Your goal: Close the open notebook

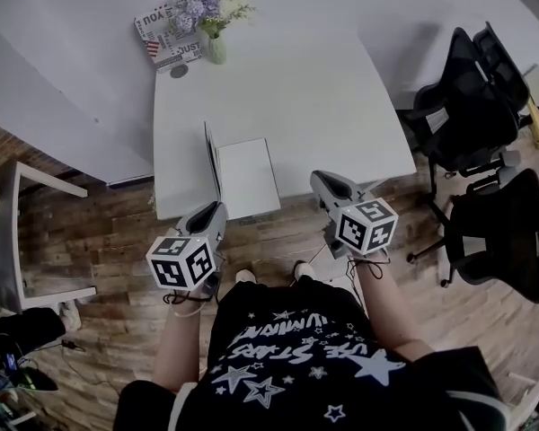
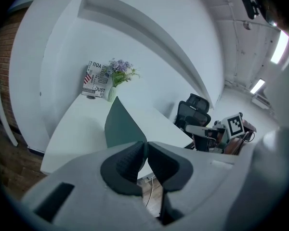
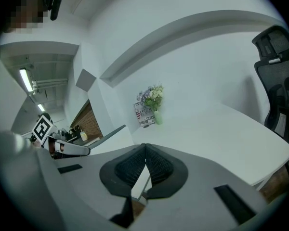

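The notebook (image 1: 245, 176) lies at the near edge of the white table (image 1: 314, 97). Its white pages rest flat and its dark green cover (image 1: 212, 158) stands nearly upright at the left. My left gripper (image 1: 214, 210) hangs just off the table's near edge, below the raised cover, with its pads together on nothing. My right gripper (image 1: 322, 180) hovers at the table edge to the right of the pages, also shut and empty. The left gripper view shows the green cover (image 2: 120, 125) rising ahead of the left gripper (image 2: 147, 145). The right gripper view shows the right gripper (image 3: 145, 148) and the cover's thin edge (image 3: 109, 134).
A vase of purple flowers (image 1: 214, 41) and a printed card (image 1: 164, 39) stand at the table's far left corner, beside a small dark disc (image 1: 179, 71). Two black office chairs (image 1: 467, 97) (image 1: 508, 232) stand at the right. A white side table (image 1: 36, 232) is at the left on the wooden floor.
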The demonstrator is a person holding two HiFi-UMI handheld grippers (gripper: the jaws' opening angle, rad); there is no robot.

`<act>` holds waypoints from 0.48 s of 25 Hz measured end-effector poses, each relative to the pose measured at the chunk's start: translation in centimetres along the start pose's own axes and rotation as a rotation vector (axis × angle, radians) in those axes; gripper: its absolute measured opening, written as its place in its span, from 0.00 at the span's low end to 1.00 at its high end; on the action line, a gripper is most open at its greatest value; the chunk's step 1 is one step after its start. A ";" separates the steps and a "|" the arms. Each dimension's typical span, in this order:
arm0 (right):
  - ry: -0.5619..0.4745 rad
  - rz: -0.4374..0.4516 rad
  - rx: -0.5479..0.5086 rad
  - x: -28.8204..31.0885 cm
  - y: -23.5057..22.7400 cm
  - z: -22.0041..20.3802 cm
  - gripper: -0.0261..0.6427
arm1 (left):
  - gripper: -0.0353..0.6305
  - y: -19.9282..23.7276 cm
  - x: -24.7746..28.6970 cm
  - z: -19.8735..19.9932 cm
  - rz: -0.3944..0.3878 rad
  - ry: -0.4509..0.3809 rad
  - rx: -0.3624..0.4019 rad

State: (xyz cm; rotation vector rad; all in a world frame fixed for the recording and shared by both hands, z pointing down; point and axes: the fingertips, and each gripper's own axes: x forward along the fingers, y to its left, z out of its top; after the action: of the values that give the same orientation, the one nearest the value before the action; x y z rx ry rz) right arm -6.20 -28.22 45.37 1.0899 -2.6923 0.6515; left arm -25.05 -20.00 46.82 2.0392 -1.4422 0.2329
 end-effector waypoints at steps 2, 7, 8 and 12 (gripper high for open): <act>-0.005 -0.003 0.006 -0.7 -0.8 0.1 0.04 | 0.12 -0.9 0.7 -0.2 -0.001 0.008 0.009; -0.006 -0.011 0.014 -2.5 -2.7 -0.3 0.04 | 0.12 -2.9 3.0 -0.9 -0.002 0.033 0.036; -0.006 -0.013 0.015 -2.8 -3.1 -0.3 0.04 | 0.12 -3.3 3.5 -1.1 0.002 0.039 0.049; -0.002 -0.019 0.013 -4.3 -4.8 -0.2 0.04 | 0.12 -4.5 5.5 -1.9 0.019 0.069 0.090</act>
State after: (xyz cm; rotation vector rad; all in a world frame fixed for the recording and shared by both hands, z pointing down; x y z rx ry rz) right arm 0.20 -28.54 45.87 1.1184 -2.6796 0.6667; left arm -18.44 -22.25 49.22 2.0691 -1.4326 0.3787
